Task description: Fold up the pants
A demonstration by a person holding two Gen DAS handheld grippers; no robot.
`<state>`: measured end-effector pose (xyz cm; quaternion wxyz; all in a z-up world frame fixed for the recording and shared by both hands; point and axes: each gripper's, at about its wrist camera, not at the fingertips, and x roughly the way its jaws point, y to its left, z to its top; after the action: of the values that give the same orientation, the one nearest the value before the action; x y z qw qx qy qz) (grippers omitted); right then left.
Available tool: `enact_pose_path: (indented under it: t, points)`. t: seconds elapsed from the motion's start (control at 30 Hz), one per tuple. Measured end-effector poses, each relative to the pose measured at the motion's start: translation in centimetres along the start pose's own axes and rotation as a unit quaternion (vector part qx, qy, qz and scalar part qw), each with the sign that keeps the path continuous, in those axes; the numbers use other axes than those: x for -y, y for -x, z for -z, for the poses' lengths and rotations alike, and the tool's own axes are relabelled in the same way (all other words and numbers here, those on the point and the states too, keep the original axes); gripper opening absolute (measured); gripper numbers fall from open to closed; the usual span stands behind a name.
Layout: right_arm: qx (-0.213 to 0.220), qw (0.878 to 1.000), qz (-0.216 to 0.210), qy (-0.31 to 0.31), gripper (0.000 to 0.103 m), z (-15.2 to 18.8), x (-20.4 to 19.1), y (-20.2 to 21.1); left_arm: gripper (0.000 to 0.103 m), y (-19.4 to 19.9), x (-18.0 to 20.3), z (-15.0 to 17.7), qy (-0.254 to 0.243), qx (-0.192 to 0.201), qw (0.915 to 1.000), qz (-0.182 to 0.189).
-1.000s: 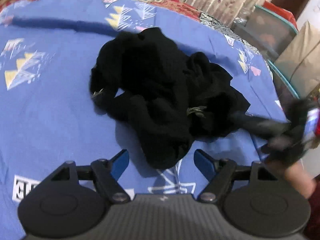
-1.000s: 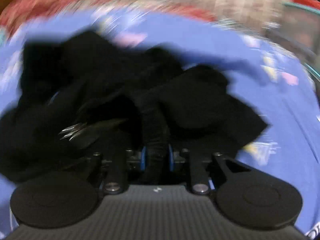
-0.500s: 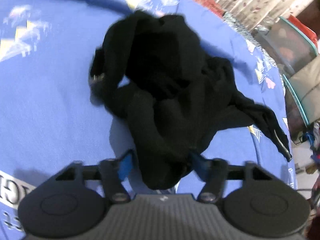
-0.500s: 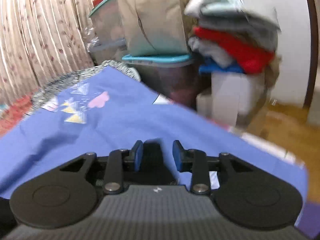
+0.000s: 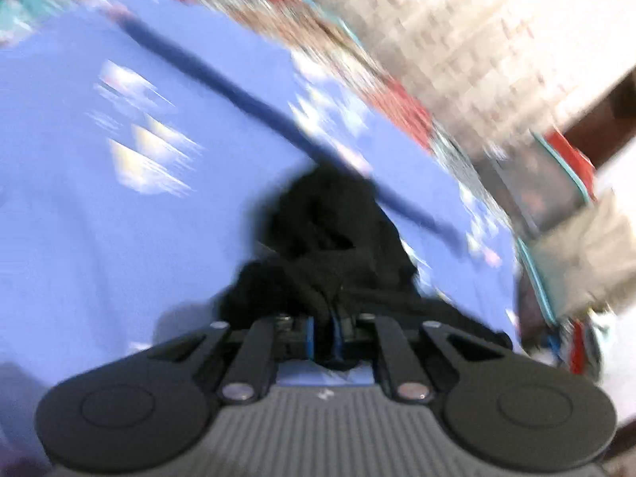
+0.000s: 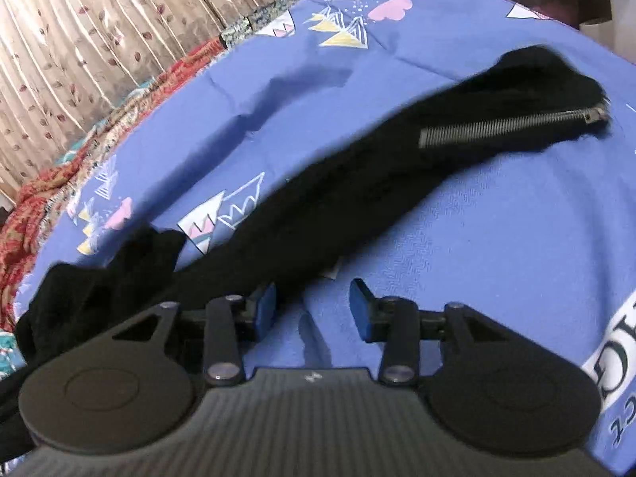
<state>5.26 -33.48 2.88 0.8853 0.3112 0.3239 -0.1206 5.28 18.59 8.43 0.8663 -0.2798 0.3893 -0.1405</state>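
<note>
The black pants (image 6: 357,183) lie on a blue printed bedsheet (image 6: 497,230). In the right wrist view one leg stretches out toward the upper right, with a silver zipper (image 6: 512,123) near its end. My right gripper (image 6: 312,310) hovers just in front of this leg, its jaws opening, with only bare sheet between the blue pads. In the blurred left wrist view my left gripper (image 5: 322,334) is shut on a bunch of the black pants (image 5: 330,238), which trail away from the fingers over the sheet (image 5: 99,218).
A patterned curtain (image 6: 79,31) hangs behind the bed, and a red patterned blanket (image 6: 47,183) edges the sheet. Plastic storage bins (image 5: 556,183) and a beige bundle (image 5: 588,254) stand past the bed's right side.
My left gripper has closed on the pants and swung away with them. My right gripper has let go of the fabric, opened, and turned back toward the stretched-out leg.
</note>
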Motion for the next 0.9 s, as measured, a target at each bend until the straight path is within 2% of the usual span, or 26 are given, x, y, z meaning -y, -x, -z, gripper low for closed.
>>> enact_pose_path:
  t: [0.07, 0.13, 0.2, 0.23, 0.3, 0.37, 0.5, 0.53, 0.57, 0.63, 0.67, 0.7, 0.73, 0.77, 0.8, 0.83, 0.9]
  points:
    - [0.011, 1.000, 0.000, -0.019, 0.057, 0.3, 0.7, 0.4, 0.008, 2.9, -3.5, 0.1, 0.020, 0.027, 0.9975, -0.062]
    - [0.018, 0.999, 0.005, -0.044, 0.058, 1.1, 2.0, 0.9, 0.008, 3.1, -6.7, 0.8, 0.065, 0.022, 0.9906, -0.118]
    - [0.019, 0.998, 0.026, -0.059, 0.058, 2.0, 3.1, 1.4, 0.007, 2.1, -8.7, 1.9, 0.086, 0.006, 0.9853, -0.147]
    - [0.019, 0.997, 0.037, -0.065, 0.058, 2.2, 3.5, 1.7, 0.011, 1.2, -9.1, 2.6, 0.090, -0.011, 0.9835, -0.156]
    - [0.022, 0.995, 0.054, -0.080, 0.058, 2.1, 4.5, 2.1, 0.024, -0.6, -9.2, 3.5, 0.093, -0.046, 0.9834, -0.149]
    - [0.033, 0.993, 0.067, -0.087, 0.058, 1.6, 5.4, 2.8, 0.047, -1.3, -9.0, 4.0, 0.094, -0.053, 0.9844, -0.138]
    - [0.062, 0.989, 0.090, -0.102, 0.061, -0.4, 7.1, 3.6, 0.061, -1.0, -8.7, 3.5, 0.097, -0.031, 0.9862, -0.130]
    - [0.064, 0.988, 0.093, -0.104, 0.064, -0.8, 7.4, 3.4, 0.067, -0.8, -8.8, 3.3, 0.105, -0.024, 0.9853, -0.133]
    - [0.061, 0.988, 0.097, -0.103, 0.065, -1.4, 8.0, 3.0, 0.068, -0.5, -9.2, 3.2, 0.109, -0.017, 0.9845, -0.136]
    - [0.050, 0.987, 0.097, -0.118, 0.065, -1.8, 8.7, 1.8, 0.064, -0.9, -9.6, 3.0, 0.118, -0.011, 0.9827, -0.142]
    - [0.041, 0.987, 0.087, -0.130, 0.065, -1.9, 9.1, 1.0, 0.056, -1.0, -9.8, 3.0, 0.120, -0.012, 0.9820, -0.145]
    - [0.032, 0.986, 0.079, -0.140, 0.065, -2.1, 9.5, 0.1, 0.046, -1.2, -10.0, 3.1, 0.122, -0.015, 0.9815, -0.147]
    - [0.027, 0.986, 0.078, -0.146, 0.062, -2.3, 9.6, -0.8, 0.022, -1.7, -10.3, 3.2, 0.124, -0.021, 0.9810, -0.148]
    - [0.028, 0.986, 0.080, -0.145, 0.035, -2.6, 9.6, -1.4, 0.008, -2.0, -10.6, 3.3, 0.128, -0.028, 0.9808, -0.144]
    - [0.027, 0.987, 0.081, -0.139, 0.011, -3.2, 9.2, -1.7, 0.008, -2.2, -10.9, 3.5, 0.136, -0.030, 0.9801, -0.141]
    - [0.024, 0.987, 0.077, -0.140, 0.008, -3.8, 8.8, -1.8, 0.008, -2.2, -11.0, 3.7, 0.138, -0.025, 0.9799, -0.142]
    - [0.063, 0.988, 0.050, -0.131, 0.008, -5.6, 7.3, -0.7, 0.008, -1.9, -10.8, 3.9, 0.125, -0.020, 0.9817, -0.143]
